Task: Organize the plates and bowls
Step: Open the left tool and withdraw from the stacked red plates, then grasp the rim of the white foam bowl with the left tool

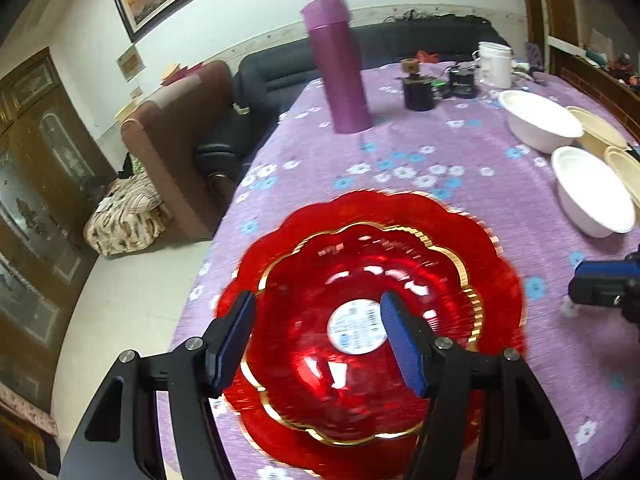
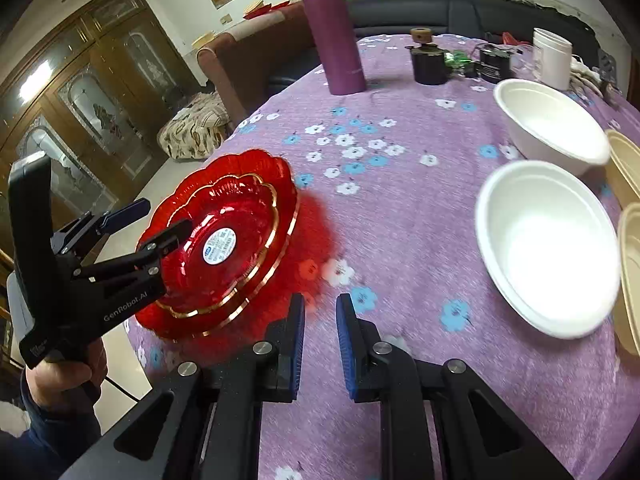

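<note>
A: What colour are the stacked plates (image 1: 368, 276) at the near left?

B: Clear red, with scalloped gold rims. A round white sticker (image 1: 357, 326) printed in blue sits at the centre of the upper one.

A: And the cloth (image 2: 400, 216) over the worktop?

B: Lilac, scattered with small white and blue flowers.

A: The bowls?

B: Two plain white bowls (image 2: 548, 248) on the right, with cream-beige ones (image 2: 628, 168) at the right edge.

A: The flask (image 2: 330, 28) at the far side?

B: Magenta-purple. Both sets of fingers (image 2: 296, 348) carry blue pads on black frames.
</note>
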`<state>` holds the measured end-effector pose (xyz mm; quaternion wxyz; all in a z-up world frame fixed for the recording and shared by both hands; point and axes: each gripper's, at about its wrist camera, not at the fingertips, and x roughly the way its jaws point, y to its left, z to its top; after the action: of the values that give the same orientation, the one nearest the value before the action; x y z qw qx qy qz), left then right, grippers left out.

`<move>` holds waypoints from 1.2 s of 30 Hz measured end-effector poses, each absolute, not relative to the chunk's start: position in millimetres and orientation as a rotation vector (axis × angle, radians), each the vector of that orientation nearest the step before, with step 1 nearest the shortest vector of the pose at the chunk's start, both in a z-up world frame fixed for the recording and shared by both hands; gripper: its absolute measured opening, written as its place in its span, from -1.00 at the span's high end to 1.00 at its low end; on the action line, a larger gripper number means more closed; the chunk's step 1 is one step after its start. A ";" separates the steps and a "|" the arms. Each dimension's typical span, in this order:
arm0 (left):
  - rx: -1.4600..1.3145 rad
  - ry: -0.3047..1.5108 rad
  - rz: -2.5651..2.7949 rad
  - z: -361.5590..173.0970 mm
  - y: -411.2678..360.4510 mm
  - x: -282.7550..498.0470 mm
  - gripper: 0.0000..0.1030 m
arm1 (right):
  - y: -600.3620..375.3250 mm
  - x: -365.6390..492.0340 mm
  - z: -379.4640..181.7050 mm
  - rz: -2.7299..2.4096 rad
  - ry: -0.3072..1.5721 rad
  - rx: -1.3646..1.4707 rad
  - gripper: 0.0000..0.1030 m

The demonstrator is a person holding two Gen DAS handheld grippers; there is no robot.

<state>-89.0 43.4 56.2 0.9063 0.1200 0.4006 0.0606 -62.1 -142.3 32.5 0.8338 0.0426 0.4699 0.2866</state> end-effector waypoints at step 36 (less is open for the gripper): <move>0.017 0.903 -0.301 42.9 -128.2 22.9 -0.32 | -346.8 -48.0 13.3 0.310 0.932 0.604 0.64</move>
<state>22.9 -128.2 42.9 0.8888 0.0080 0.4346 -0.1450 -48.0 -346.8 13.3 0.8384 0.2854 0.4408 0.1463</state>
